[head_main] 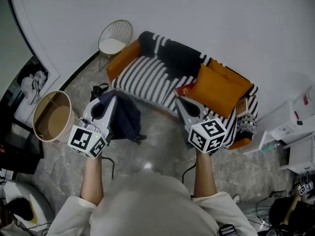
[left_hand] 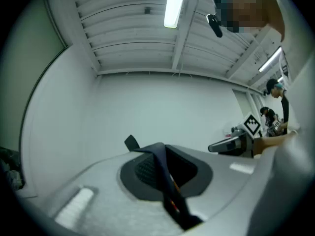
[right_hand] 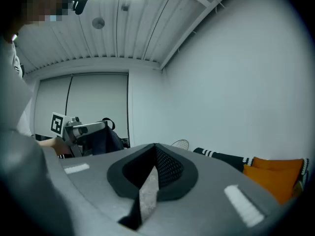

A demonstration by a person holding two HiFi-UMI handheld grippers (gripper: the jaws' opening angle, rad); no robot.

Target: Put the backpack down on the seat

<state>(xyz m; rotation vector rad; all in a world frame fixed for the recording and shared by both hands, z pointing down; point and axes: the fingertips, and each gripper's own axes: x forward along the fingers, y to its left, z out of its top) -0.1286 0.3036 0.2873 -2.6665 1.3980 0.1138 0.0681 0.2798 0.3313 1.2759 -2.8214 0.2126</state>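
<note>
The dark navy backpack (head_main: 125,116) hangs in the air in front of the sofa, beside my left gripper (head_main: 109,103). In the left gripper view that gripper (left_hand: 158,152) is shut on a dark backpack strap (left_hand: 167,181) that runs out between the jaws. The seat is a sofa (head_main: 147,75) draped with a black-and-white striped cover; it lies just beyond the bag. My right gripper (head_main: 180,103) is held level to the right, over the sofa's front edge. Its jaws (right_hand: 155,154) are shut with nothing between them. The right gripper view shows the bag (right_hand: 101,139) at the left.
Orange cushions (head_main: 216,90) and a small red item (head_main: 186,89) lie on the sofa's right half. A wire chair (head_main: 115,38) stands behind the sofa's left end. A round wooden bin (head_main: 51,116) is on the floor at left, and white cabinets (head_main: 295,127) stand at right.
</note>
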